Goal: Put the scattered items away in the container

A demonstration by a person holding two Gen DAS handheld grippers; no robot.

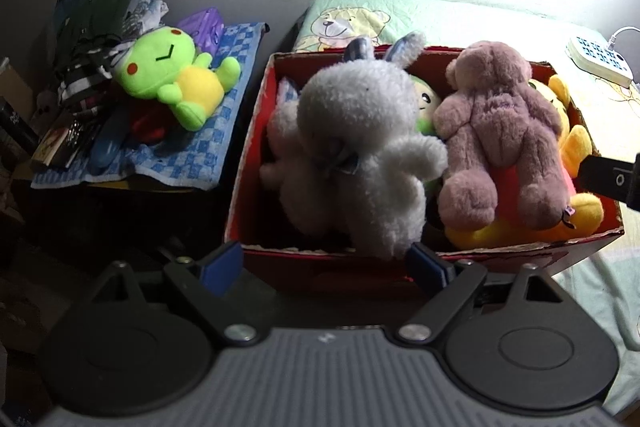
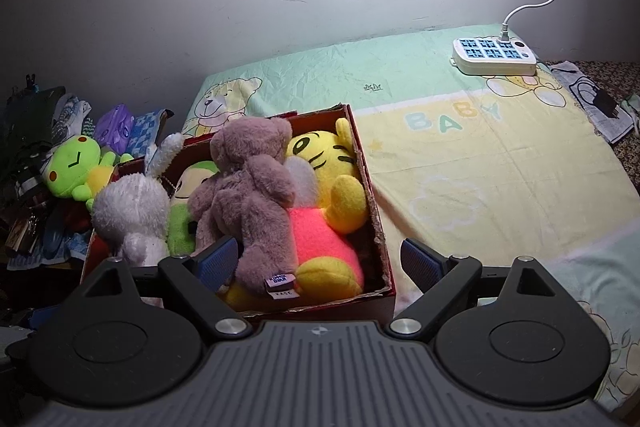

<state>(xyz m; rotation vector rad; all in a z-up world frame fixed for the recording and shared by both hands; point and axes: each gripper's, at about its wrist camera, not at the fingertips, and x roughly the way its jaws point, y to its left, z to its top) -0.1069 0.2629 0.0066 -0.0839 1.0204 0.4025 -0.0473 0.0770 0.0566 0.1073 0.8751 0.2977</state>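
Red cardboard box (image 1: 256, 163) ahead of your spread, empty tongs (image 1: 326, 261) holds four plush toys; the lime-green frog plush (image 1: 172, 75) up-left remains outside.

The sheet (image 2: 460, 155) carries the word "BABY" in pastel capitals, at about two o'clock from the red box (image 2: 372, 195). Farther back on the same sheet sits a small dark mark, too tiny to read. The brown bear (image 2: 248, 187) has a sewn tag with unreadable print.
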